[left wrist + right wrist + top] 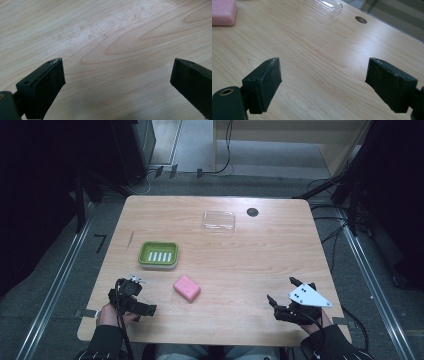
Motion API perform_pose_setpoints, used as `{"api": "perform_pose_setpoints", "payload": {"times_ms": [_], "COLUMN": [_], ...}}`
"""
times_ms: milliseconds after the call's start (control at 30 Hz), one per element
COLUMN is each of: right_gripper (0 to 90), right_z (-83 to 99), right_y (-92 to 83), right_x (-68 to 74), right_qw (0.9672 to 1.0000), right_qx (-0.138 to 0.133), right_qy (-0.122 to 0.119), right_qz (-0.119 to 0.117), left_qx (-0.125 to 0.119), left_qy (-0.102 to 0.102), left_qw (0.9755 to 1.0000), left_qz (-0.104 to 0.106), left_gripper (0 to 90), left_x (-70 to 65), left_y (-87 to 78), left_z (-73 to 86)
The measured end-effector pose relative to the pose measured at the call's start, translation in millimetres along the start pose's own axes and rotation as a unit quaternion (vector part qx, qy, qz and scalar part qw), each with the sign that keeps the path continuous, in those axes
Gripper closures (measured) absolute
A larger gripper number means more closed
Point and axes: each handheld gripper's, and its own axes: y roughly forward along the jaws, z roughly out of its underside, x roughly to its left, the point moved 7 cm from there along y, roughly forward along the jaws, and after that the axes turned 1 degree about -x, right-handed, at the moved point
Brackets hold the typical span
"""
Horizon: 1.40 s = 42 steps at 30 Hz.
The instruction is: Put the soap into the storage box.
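Observation:
A pink soap bar (187, 287) lies on the wooden table (250, 260), just below and right of a green soap dish (158, 254) with white slots in its floor. A clear plastic lid (219, 220) rests toward the far edge. My left gripper (136, 296) sits at the near left, left of the soap, and its jaws (117, 72) stand wide open over bare wood. At the near right, my right gripper (281, 290) is open too, with nothing between its jaws (323, 72). Its view shows the soap (223, 12) far left and the lid (324, 7) ahead.
A dark round hole (252, 212) marks the tabletop beside the lid, also seen as a hole (361, 19) in the right gripper view. Cables and dark stands surround the table on the floor. Metal rails run along both sides.

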Motion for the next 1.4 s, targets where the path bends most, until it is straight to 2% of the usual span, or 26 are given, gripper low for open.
{"api": "perform_pose_setpoints", "payload": {"times_ms": [167, 200, 267, 600, 933, 967, 1167, 1200, 1400], "right_gripper": [13.5, 13.5, 13.5, 13.5, 13.5, 13.5, 13.5, 13.5, 13.5], "right_z": [0.7, 1.2, 1.8, 2.7, 3.5, 3.6, 3.8, 3.8, 3.8], "right_y": [-0.4, -1.0, -1.6, -2.1, -2.7, -2.7, -2.7, -2.8, -3.0], "right_x": [0.1, 0.2, 0.1, -0.4, -0.9, -0.5, -0.5, -0.5, -1.0], "right_qw": [1.0000, 1.0000, 1.0000, 1.0000, 1.0000, 1.0000, 1.0000, 1.0000, 1.0000], "right_qx": [0.002, 0.003, 0.005, 0.006, 0.007, 0.008, 0.008, 0.008, 0.008], "right_qy": [0.003, 0.003, 0.002, 0.003, 0.003, 0.003, 0.003, 0.003, 0.003], "right_qz": [0.001, 0.001, 0.001, 0.003, 0.004, 0.003, 0.003, 0.003, 0.005], "left_qx": [0.024, 0.037, 0.046, 0.049, 0.057, 0.058, 0.062, 0.065, 0.061], "left_qy": [-0.001, 0.006, 0.011, 0.021, 0.043, 0.052, 0.067, 0.075, 0.087], "left_qw": [0.9997, 0.9993, 0.9989, 0.9986, 0.9973, 0.9968, 0.9955, 0.9947, 0.9938], "left_qz": [-0.004, -0.006, -0.008, -0.001, 0.017, 0.019, 0.027, 0.029, 0.035], "left_gripper": [0.0, 0.0, 0.0, 0.0, 0.0, 0.0, 0.0, 0.0, 0.0], "left_x": [-1.4, -2.8, -4.6, -10.0, -21.0, -22.7, -28.9, -31.1, -38.0], "left_y": [-0.2, -0.4, -0.7, -4.5, -4.5, -5.0, -4.0, -3.6, -4.1], "left_z": [1.3, 1.7, 1.4, -6.4, -15.6, -17.8, -21.7, -22.6, -28.3]}}
